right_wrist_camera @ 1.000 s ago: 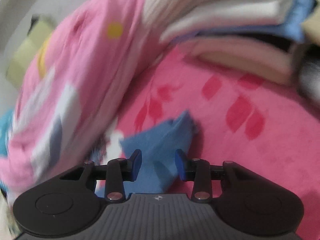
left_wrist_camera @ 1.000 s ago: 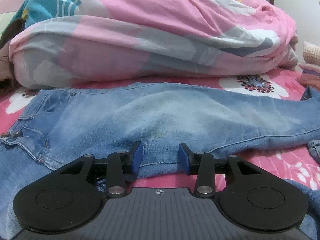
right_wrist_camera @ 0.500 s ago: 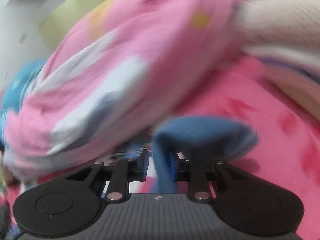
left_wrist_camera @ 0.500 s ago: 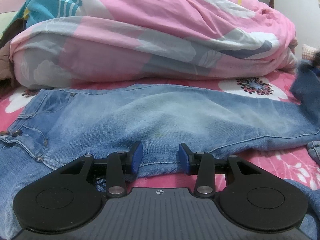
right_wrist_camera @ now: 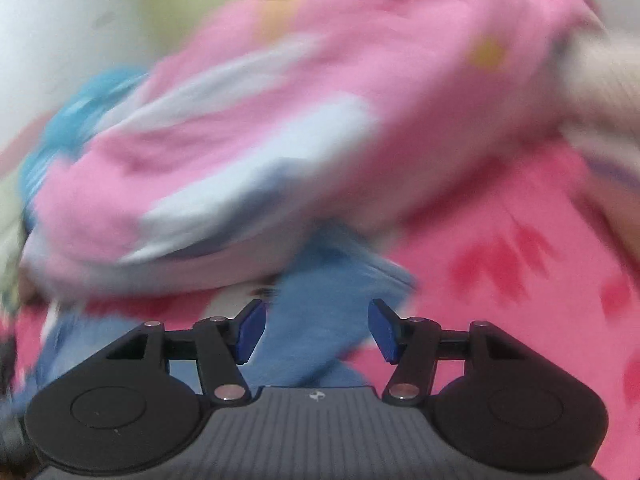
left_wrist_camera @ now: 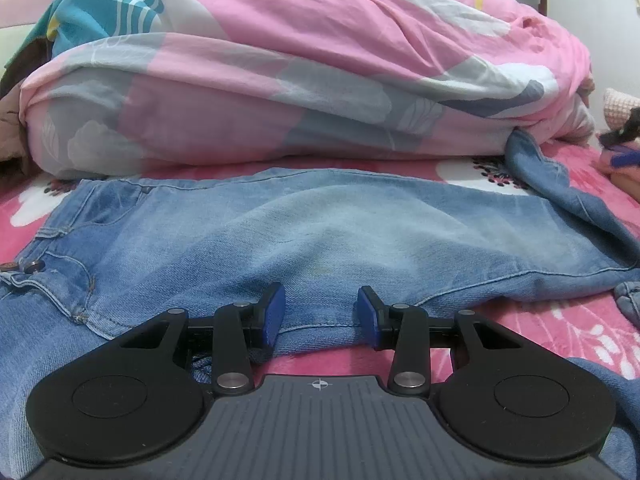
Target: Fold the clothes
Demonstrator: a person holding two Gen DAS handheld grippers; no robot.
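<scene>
Jeans (left_wrist_camera: 304, 236) lie spread across the pink flowered bed (left_wrist_camera: 568, 328), just in front of the rolled quilt (left_wrist_camera: 280, 80), waistband off to the left and one leg end flipped up against the quilt on the right. Your left tool (left_wrist_camera: 320, 312) sits low at the near hem, jaws partly apart with the denim edge between them, and the pads don't look to be pressing on it. Your right tool (right_wrist_camera: 316, 330) has just been opening; the picture is blurred, but the blue pads stand clear either side of the leg end (right_wrist_camera: 340, 304), so that cloth looks let go. It seems you're mid-way through laying the leg over. To do this well, I'd say smooth that flipped end flat before the next fold, line hem to hem, and pinch near the seam, where denim is stiffest. Keep the left side pinning the edge so the whole garment doesn't slide toward the quilt.
</scene>
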